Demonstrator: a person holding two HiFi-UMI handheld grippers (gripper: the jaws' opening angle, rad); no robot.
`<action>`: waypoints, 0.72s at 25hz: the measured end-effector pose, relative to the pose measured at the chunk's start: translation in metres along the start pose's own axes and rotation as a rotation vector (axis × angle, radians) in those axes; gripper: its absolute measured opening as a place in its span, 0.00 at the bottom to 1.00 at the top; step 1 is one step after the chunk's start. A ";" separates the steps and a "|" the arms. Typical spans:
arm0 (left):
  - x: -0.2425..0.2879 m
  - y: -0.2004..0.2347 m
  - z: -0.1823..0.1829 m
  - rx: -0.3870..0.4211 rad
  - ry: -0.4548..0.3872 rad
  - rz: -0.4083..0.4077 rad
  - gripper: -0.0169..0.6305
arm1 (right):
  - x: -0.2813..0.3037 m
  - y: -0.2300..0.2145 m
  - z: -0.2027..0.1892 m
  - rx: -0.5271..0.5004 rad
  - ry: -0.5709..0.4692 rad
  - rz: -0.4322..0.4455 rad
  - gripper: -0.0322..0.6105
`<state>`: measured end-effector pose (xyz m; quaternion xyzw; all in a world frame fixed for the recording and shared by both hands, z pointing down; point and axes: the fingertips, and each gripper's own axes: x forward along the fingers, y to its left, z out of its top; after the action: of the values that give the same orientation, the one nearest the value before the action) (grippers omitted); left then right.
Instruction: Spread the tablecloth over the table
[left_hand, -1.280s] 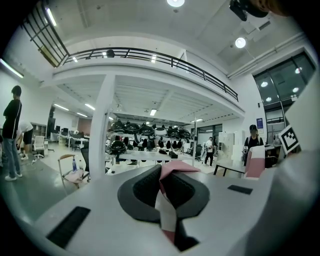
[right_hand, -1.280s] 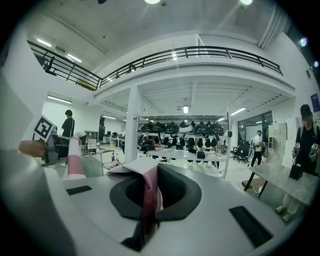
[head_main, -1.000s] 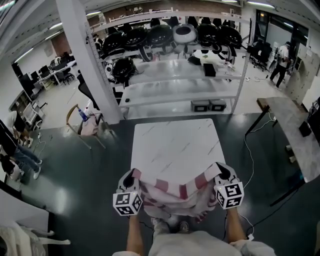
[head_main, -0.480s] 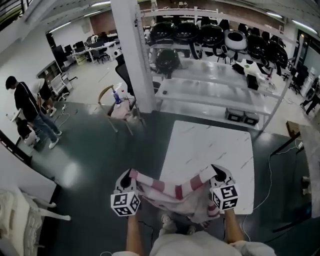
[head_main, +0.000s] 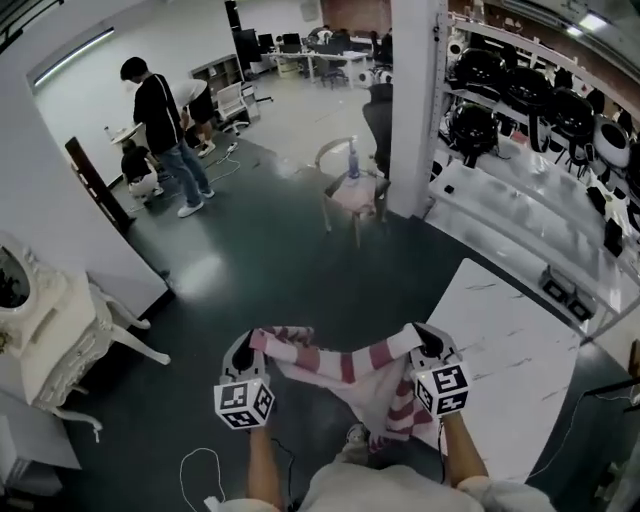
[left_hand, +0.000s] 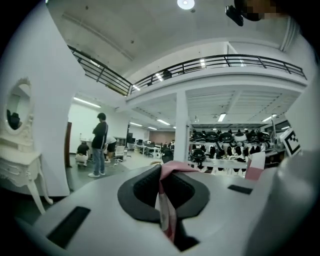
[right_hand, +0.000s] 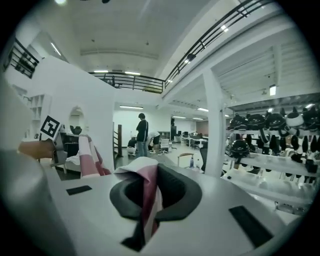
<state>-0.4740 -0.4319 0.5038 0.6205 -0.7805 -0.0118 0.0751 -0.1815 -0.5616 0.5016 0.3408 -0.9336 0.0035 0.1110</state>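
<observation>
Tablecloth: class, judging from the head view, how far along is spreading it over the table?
Done: the left gripper and right gripper are each shut on the striped tablecloth. In hand: it hangs bunched between them above the dark floor. Left: none is spread on the white table; it needs carrying over and spreading.

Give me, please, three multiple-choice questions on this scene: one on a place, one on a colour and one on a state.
1. In the head view, where is the white table from the tablecloth?
A to its left
B to its right
C out of view

2. The tablecloth's stripes are:
A pink and white
B blue and white
C green and yellow

3. The left tongs and right tongs are:
A both open
B only the left shut
C both shut on the tablecloth

Key: 1 B, the table fills the lower right; 2 A, every view shows it; 3 C, cloth is pinched in each.
</observation>
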 end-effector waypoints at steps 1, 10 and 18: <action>-0.005 0.019 0.001 -0.006 -0.004 0.036 0.07 | 0.018 0.015 0.005 -0.009 -0.004 0.039 0.08; -0.040 0.127 0.003 -0.030 -0.010 0.251 0.07 | 0.130 0.107 0.026 -0.083 -0.003 0.267 0.08; -0.001 0.147 0.005 -0.026 -0.006 0.305 0.07 | 0.210 0.063 0.028 -0.181 -0.002 0.255 0.08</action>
<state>-0.6164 -0.3973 0.5154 0.4939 -0.8656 -0.0122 0.0815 -0.3829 -0.6491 0.5227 0.2078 -0.9659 -0.0672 0.1389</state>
